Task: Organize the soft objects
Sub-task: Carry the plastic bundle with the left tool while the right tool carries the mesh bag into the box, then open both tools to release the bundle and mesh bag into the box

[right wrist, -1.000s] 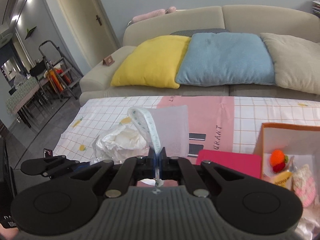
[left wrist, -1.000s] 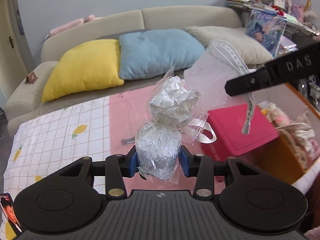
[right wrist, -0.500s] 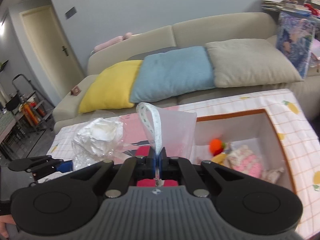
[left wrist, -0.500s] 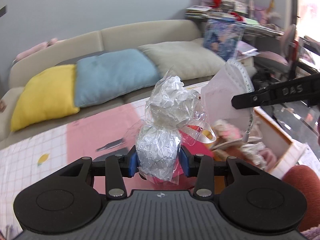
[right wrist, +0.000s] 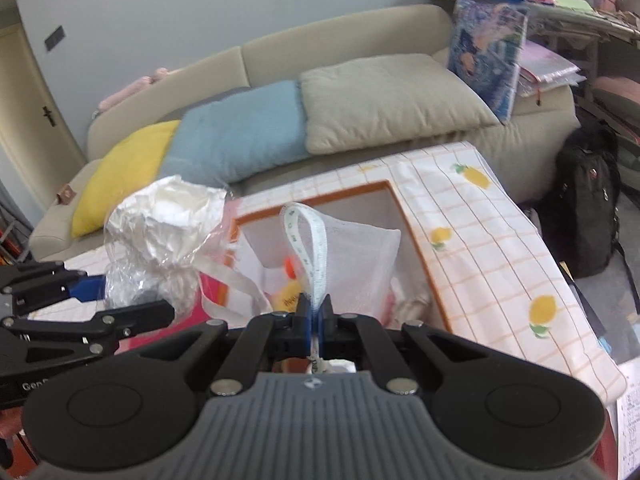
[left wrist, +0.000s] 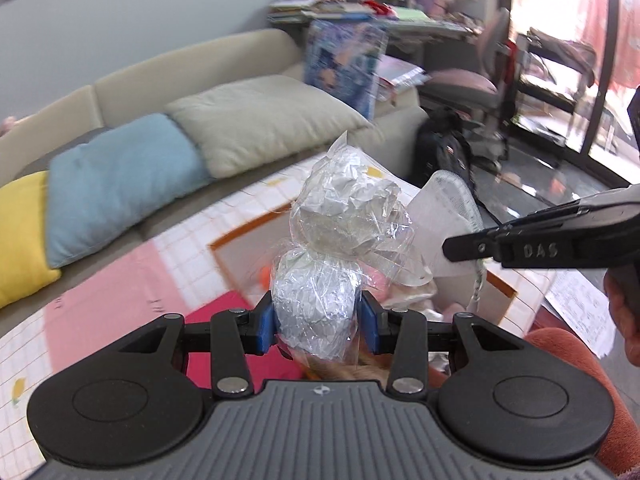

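Two grips on: my left gripper (left wrist: pixel 317 322) pinches the crinkled foil bundle (left wrist: pixel 320 304); right gripper (right wrist: pixel 315 320) clamped tight on the mesh pouch (right wrist: pixel 360 256) ribbon, orange-rimmed box (right wrist: pixel 416 240) just ahead.

Location type: a lived-in home, specifically a living room. Identifying features are as follows. A beige sofa (right wrist: pixel 344 52) stands against a plain grey wall, carrying three cushions in a row: a yellow cushion (right wrist: pixel 124 172), a blue cushion (right wrist: pixel 240 132) and a beige cushion (right wrist: pixel 384 100). A low table in front is covered by a checked tablecloth (right wrist: pixel 492 248) printed with lemons (a domestic pattern). A cluttered shelf (left wrist: pixel 360 4) of books and trinkets fills the far corner. A black backpack (right wrist: pixel 584 204) sits on the floor beside the sofa. An interior door (right wrist: pixel 24 108) shows at left, and glass doors (left wrist: pixel 568 52) admit daylight.
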Motion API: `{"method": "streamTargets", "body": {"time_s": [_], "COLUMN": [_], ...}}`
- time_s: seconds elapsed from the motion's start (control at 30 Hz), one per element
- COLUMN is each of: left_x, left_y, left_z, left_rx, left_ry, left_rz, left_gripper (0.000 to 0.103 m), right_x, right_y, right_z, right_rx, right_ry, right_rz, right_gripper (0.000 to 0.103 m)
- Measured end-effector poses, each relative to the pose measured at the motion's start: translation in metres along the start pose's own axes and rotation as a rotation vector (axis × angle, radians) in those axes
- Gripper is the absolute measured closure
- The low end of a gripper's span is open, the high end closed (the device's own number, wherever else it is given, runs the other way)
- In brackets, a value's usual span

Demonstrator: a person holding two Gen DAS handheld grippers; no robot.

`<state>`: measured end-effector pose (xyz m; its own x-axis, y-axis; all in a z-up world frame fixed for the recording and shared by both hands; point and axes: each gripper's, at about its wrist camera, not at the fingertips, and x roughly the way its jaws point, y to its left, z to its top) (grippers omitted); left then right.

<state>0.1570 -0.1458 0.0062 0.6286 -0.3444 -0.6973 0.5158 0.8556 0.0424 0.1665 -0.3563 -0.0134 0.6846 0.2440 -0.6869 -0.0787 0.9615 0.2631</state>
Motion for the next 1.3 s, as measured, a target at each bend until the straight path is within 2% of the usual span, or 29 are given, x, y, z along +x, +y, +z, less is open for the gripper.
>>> {"method": "streamTargets", "body": {"time_s": [0.17,0.4,0.6,0.83,0.87,0.9,0.97,1.07,1.3], "left_x": [0.029,0.065,0.087,0.098,0.097,0.098,0.097,0.091,0.066], "left_y": [-0.015,-0.033,-0.045,-0.047,-0.045,-0.045,-0.041,-0.037,-0.031], "left_z": [-0.001,-0.011,-0.021,-0.025,-0.025,-0.023,-0.022,-0.021,-0.008], "left_rx": [0.047,0.220,0.364,0.399,0.398,0.395,0.384,0.363,0.336], "left_ry": [0.063,0.161,0.244,0.272,0.273,0.274,0.271,0.262,0.160], "left_rz": [-0.036,-0.019,-0.007,0.013,0.014,0.017,0.024,0.017,0.041], "left_gripper": [0.055,0.055,0.054,0.051,0.050,0.050,0.043,0.038,0.021], "right_x": [0.022,0.050,0.061,0.063,0.063,0.061,0.059,0.054,0.042], "right_y": [-0.018,-0.028,-0.029,-0.024,-0.025,-0.025,-0.023,-0.021,-0.014], "right_z": [-0.016,-0.042,-0.048,-0.044,-0.043,-0.043,-0.041,-0.038,-0.031], "right_rx": [0.030,0.046,0.058,0.027,0.026,0.026,0.028,0.013,0.018], "right_ry": [0.089,0.215,0.247,0.258,0.257,0.257,0.250,0.237,0.204], "right_rz": [-0.035,-0.047,-0.037,-0.044,-0.045,-0.049,-0.061,-0.064,-0.065], "right_gripper": [0.103,0.101,0.096,0.093,0.089,0.076,0.065,0.063,0.042]}}
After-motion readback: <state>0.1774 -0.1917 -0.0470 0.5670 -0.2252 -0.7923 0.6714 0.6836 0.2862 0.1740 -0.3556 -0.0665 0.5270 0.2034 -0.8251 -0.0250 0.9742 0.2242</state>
